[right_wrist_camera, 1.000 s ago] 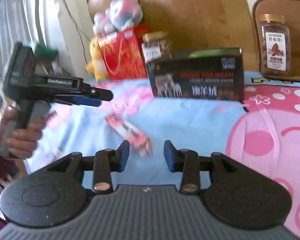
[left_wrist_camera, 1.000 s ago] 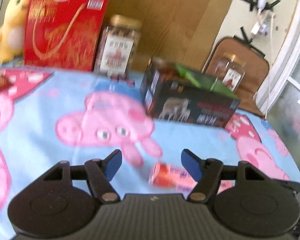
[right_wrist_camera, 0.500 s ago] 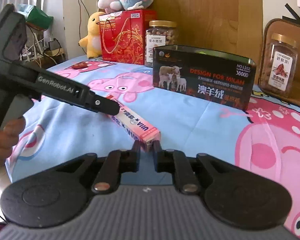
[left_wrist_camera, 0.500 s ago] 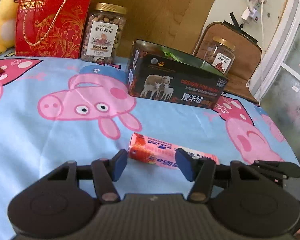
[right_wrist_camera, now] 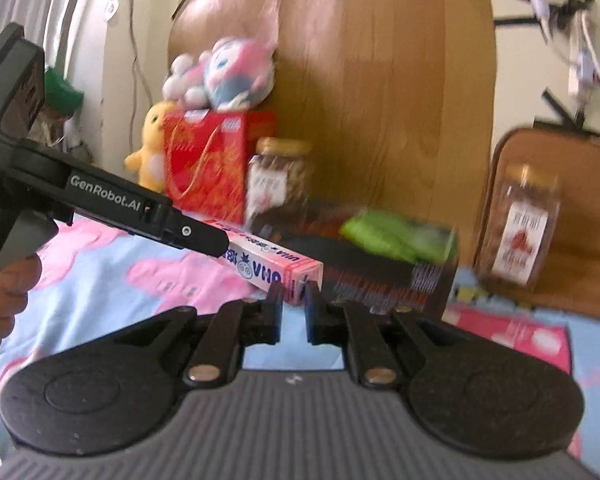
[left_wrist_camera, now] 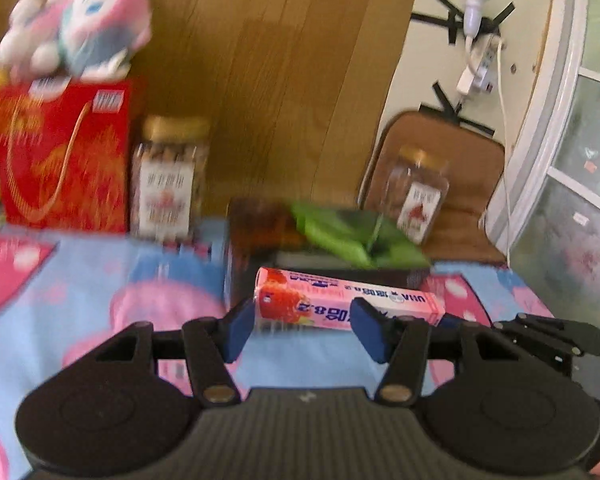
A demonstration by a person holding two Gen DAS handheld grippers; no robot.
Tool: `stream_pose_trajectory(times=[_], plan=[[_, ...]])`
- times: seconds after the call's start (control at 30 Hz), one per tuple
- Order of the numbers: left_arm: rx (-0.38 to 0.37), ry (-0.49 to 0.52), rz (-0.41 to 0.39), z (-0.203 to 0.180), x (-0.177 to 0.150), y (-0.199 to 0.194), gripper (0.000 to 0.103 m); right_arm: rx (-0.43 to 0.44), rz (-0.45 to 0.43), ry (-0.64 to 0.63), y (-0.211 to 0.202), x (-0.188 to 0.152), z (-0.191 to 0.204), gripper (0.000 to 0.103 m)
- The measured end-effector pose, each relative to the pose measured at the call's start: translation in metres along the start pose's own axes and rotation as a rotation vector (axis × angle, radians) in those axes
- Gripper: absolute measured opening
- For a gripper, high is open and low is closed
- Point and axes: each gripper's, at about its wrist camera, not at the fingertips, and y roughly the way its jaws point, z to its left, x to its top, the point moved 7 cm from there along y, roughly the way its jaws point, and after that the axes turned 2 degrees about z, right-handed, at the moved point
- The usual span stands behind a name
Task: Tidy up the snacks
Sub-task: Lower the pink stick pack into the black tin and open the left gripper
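Observation:
A long pink snack box (left_wrist_camera: 348, 300) hangs in the air in front of a dark open tin (left_wrist_camera: 328, 264) that holds a green packet (left_wrist_camera: 352, 236). My right gripper (right_wrist_camera: 291, 300) is shut on the near end of the pink box (right_wrist_camera: 276, 268) and holds it above the blue bedspread. My left gripper (left_wrist_camera: 302, 326) is open, its blue pads on either side of the box's left part without pinching it. The left gripper's body (right_wrist_camera: 100, 200) shows in the right wrist view beside the box.
A red gift bag (left_wrist_camera: 60, 160) with plush toys on top and a nut jar (left_wrist_camera: 168, 176) stand at the back left against a wooden headboard. Another jar (left_wrist_camera: 416, 196) sits on a brown chair at the right. The tin also shows in the right wrist view (right_wrist_camera: 380, 272).
The right gripper closed on the pink box's end and lifted it off the bedspread toward the tin. The left gripper rose alongside it, still open.

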Motion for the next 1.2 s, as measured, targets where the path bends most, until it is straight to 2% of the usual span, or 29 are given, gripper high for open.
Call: stream_pose_trajectory(times=[0.1,0.2,0.3,0.37,0.47,0.67,0.9,1.2], plan=[[0.004,0.019,-0.012,-0.003,0.022,0.02,0.053,-0.03,-0.031,-0.004,0.013,0.018,-0.016,0.014],[0.01,0.02,0.006,-0.001,0.035,0.046,0.053,-0.049,-0.027,0.005,0.032,0.028,-0.034,0.014],[0.009,0.014,0.044,0.001,0.04,0.076,0.053,-0.08,-0.004,-0.001,0.053,0.032,-0.049,0.015],[0.004,0.017,0.063,0.0,0.038,0.092,0.053,-0.11,0.012,-0.01,0.065,0.032,-0.058,0.021],[0.021,0.026,0.076,-0.005,0.036,0.106,0.053,-0.134,0.021,0.021,0.071,0.028,-0.068,0.021],[0.001,0.026,0.057,-0.016,0.032,0.085,0.053,-0.128,-0.017,0.108,0.042,0.018,-0.067,0.021],[0.062,0.042,0.04,-0.03,0.017,0.039,0.056,-0.069,-0.023,0.256,0.004,-0.002,-0.05,0.021],[0.159,0.05,0.099,-0.04,-0.031,0.009,0.056,0.01,0.025,0.527,-0.028,-0.028,-0.043,0.022]])
